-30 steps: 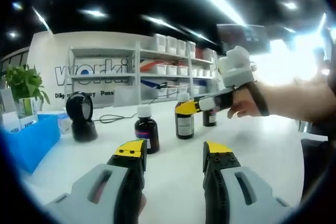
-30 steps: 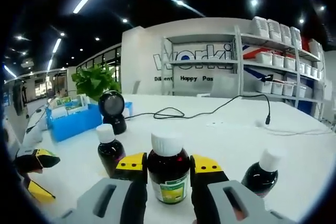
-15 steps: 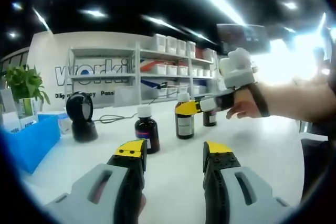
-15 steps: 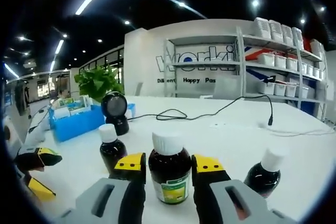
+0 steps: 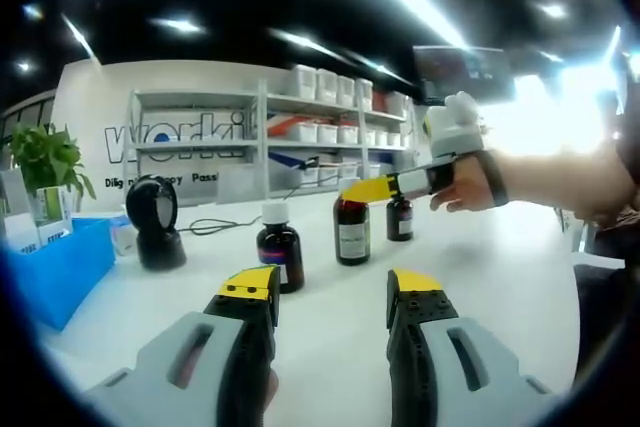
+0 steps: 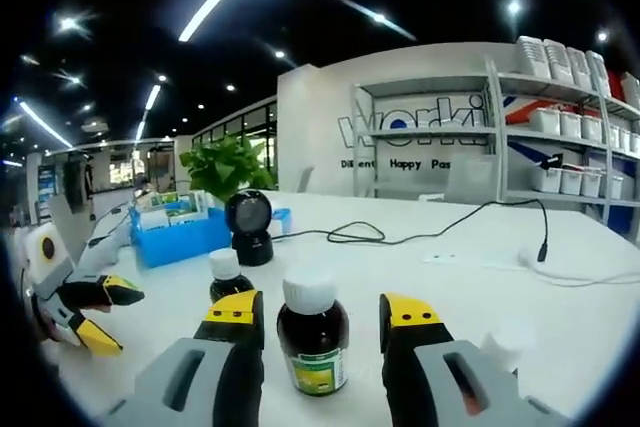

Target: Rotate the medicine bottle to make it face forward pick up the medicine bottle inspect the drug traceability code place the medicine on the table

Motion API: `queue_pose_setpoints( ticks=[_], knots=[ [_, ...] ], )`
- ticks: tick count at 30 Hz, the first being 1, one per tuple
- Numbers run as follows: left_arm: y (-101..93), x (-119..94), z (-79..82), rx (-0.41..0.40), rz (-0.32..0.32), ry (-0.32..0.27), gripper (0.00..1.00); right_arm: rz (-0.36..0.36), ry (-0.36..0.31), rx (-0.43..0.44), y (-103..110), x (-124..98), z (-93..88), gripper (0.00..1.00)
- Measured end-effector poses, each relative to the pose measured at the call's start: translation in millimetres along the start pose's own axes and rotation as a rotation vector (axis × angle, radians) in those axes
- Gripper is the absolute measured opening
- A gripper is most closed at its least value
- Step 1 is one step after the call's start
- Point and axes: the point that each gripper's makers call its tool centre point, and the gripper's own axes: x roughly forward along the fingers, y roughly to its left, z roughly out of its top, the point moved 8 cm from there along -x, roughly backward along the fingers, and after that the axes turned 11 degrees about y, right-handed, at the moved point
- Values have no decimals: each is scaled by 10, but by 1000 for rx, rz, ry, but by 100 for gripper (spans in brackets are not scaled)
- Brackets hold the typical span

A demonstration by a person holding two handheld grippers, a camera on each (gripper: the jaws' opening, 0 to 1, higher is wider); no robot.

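Observation:
Three brown medicine bottles with white caps stand on the white table [image 5: 490, 277]. In the right gripper view the middle bottle [image 6: 312, 347], with a green and yellow label, stands between the jaws of my right gripper [image 6: 320, 315], which is open with a gap on each side. A second bottle [image 6: 227, 277] shows behind the left jaw and a blurred third bottle [image 6: 505, 337] behind the right one. In the left gripper view the right gripper [image 5: 362, 192] reaches in over the middle bottle [image 5: 351, 232], held by a hand [image 5: 470, 185]. My left gripper [image 5: 332, 292] hangs open and empty above the table.
A black barcode scanner [image 6: 250, 227] with its cable [image 6: 400, 237] stands beside a blue bin [image 6: 185, 237] and a potted plant [image 6: 230, 162]. White shelves [image 5: 290, 132] with boxes line the back wall. The left gripper [image 6: 105, 312] shows at the far left.
My right gripper has opened and let go of the middle bottle, and it has drawn back a little. The bottle stays on the table. The left gripper has not moved.

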Motion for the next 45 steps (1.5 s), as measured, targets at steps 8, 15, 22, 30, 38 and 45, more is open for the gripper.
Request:
queue_pose_setpoints(
  ticks=[8, 15, 22, 30, 38, 45],
  knots=[
    [5, 0, -2, 1, 3, 1, 34, 96, 5, 41, -84, 7, 81, 40],
    [9, 0, -4, -1, 1, 0, 34, 178, 63, -79, -33, 103, 28, 37],
    [6, -3, 0, -4, 0, -3, 34, 192, 101, -149, -37, 145, -32, 31],
    [4, 1, -4, -5, -1, 0, 34, 217, 126, -133, -57, 188, -68, 28],
    [-6, 7, -14, 7, 3, 16, 34, 190, 125, -112, -17, 171, -88, 28],
    [-11, 9, -15, 8, 1, 19, 34, 147, 128, -105, 26, 162, -94, 27]
  ],
)
